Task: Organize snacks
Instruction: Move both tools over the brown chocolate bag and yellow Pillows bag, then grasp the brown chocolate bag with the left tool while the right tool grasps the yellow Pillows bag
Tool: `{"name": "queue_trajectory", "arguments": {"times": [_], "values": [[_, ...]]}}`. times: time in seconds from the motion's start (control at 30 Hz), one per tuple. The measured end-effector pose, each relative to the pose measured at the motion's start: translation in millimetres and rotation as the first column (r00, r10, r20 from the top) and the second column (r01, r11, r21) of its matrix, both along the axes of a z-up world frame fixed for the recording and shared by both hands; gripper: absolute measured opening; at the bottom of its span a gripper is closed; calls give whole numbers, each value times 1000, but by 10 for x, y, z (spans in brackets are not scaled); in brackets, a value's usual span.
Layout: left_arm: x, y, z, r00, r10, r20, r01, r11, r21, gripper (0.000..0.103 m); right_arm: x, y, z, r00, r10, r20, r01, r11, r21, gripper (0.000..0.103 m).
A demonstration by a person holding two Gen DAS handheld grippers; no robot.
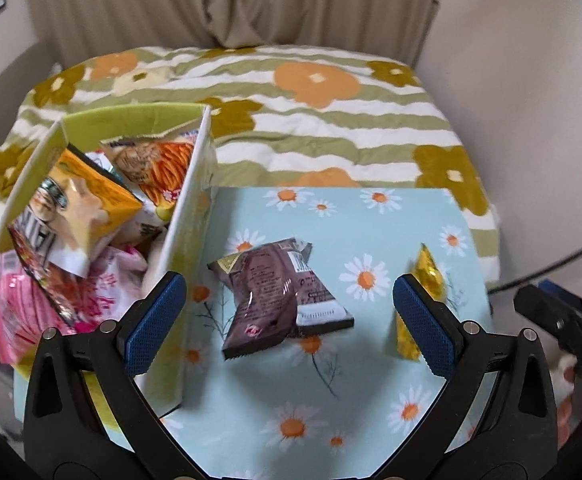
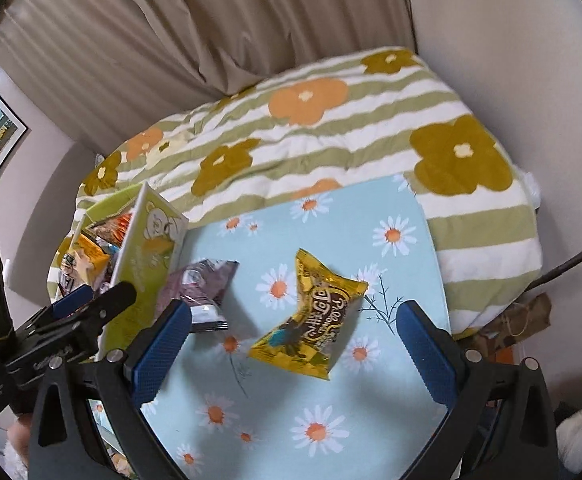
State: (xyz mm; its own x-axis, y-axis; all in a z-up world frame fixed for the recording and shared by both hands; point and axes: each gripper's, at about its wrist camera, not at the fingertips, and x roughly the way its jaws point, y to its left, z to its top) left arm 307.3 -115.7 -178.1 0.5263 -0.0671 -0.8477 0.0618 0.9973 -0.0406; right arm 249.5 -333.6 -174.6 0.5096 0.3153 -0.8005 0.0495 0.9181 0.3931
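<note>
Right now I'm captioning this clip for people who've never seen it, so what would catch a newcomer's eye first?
Probably the green box crammed with bright snack bags, standing at the left edge of the daisy-print mat. Next, two loose packets lying on that mat: a brown snack packet beside the box and a gold snack packet further right. Both open grippers hover empty, the left gripper over the brown one, the right gripper over the gold.
</note>
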Motion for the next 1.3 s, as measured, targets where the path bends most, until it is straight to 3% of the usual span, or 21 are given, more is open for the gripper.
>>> {"name": "queue_trajectory", "arguments": {"times": [0.13,0.37,0.53,0.77,0.87,0.93,1.03,1.3], "values": [[167,-123,-225,999,28,-22,-27,998,49,102,116,-40,-286,998,17,-54,-14,999,52,102],[464,-319,-662,997,8,-80,5,987,163,102,214,34,-716,989,23,-144,-7,994,109,102],[606,-270,-948,989,25,-144,1,985,175,100,322,11,-884,984,-4,-177,25,993,115,102],[526,-108,-1316,967,45,-249,-12,991,131,99,413,92,-1024,977,-10,-213,32,994,100,102],[521,-37,-1447,957,56,-284,-31,995,92,90,432,125,-1094,974,-15,-225,38,995,96,99],[535,12,-1495,952,59,-300,-40,997,67,77,439,133,-1141,972,-18,-235,42,994,96,96],[542,36,-1484,958,50,-283,-33,997,63,68,452,133,-1200,969,-22,-247,48,994,96,94],[543,75,-1448,963,18,-269,-5,999,46,59,456,162,-1249,968,-27,-249,51,995,91,86]]}}
